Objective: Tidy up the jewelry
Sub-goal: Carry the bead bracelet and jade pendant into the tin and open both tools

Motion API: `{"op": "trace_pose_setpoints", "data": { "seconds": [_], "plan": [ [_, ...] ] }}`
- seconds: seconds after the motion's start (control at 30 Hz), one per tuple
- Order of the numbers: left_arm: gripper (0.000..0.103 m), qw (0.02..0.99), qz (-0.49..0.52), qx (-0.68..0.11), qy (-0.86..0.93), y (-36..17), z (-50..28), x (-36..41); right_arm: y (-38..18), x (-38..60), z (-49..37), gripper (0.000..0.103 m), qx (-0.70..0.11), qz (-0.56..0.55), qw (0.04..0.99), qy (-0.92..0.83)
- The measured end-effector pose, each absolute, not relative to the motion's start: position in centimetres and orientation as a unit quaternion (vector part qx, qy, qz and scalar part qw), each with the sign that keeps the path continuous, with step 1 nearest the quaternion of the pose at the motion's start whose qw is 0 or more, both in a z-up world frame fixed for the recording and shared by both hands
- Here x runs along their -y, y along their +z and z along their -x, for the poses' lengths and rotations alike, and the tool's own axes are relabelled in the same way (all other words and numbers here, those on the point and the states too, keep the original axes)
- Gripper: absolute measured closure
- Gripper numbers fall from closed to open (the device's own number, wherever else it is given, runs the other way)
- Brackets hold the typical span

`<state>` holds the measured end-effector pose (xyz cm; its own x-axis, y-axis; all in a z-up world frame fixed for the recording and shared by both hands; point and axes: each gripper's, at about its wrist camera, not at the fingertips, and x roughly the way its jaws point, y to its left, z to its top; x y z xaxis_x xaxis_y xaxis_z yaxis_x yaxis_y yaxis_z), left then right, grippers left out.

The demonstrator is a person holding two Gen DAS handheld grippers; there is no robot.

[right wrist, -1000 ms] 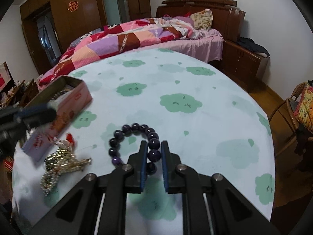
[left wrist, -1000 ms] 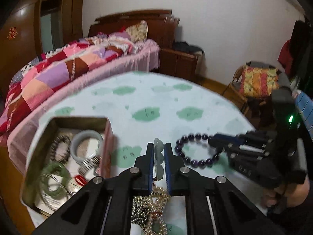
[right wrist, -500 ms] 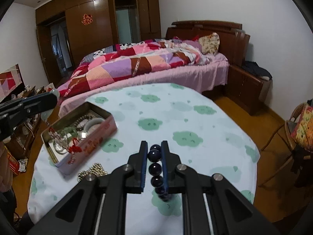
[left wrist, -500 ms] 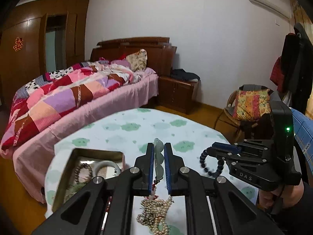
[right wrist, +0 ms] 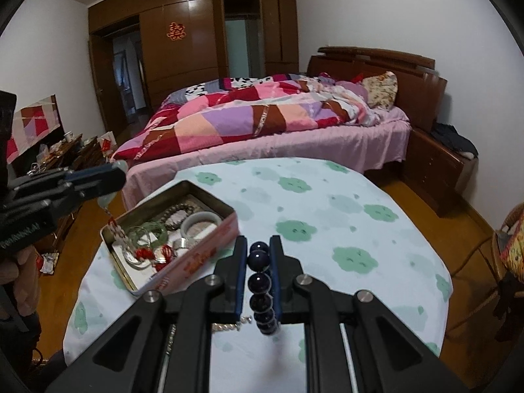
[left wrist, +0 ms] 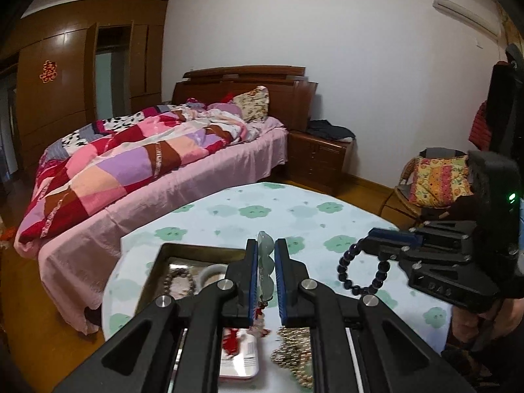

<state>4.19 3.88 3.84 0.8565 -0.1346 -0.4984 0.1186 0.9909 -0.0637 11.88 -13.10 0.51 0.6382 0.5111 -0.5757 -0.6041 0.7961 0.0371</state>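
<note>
The left gripper is clamped on a pale green jade pendant, whose red tassel hangs below over the open tin. The right gripper is closed on a dark purple bead bracelet, held clear above the table. Only the left view shows the bracelet dangling as a full loop and a gold bead heap beneath; only the right view shows the tin's bangles and red cords. Both grippers are raised, pointing towards the bed.

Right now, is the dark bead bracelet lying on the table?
No, the bracelet hangs in the air, clamped in the right gripper above the table.
</note>
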Motion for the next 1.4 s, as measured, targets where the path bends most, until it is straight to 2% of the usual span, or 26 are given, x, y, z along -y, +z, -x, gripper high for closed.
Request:
{"op": "trace_pose_setpoints", "data": {
  "seconds": [0.7, 1.4],
  "plan": [
    [0.094, 0.959, 0.025, -0.282, -0.016, 1.5, -4.6, -8.8, 2.2, 5.7, -11.4, 0.088, -0.266, 0.117, 0.882, 0.372],
    [0.094, 0.951, 0.06, -0.303, -0.001, -0.3, -5.6, -12.2, -0.5, 0.4, -10.2, 0.088, -0.293, 0.135, 0.848, 0.42]
  ]
}}
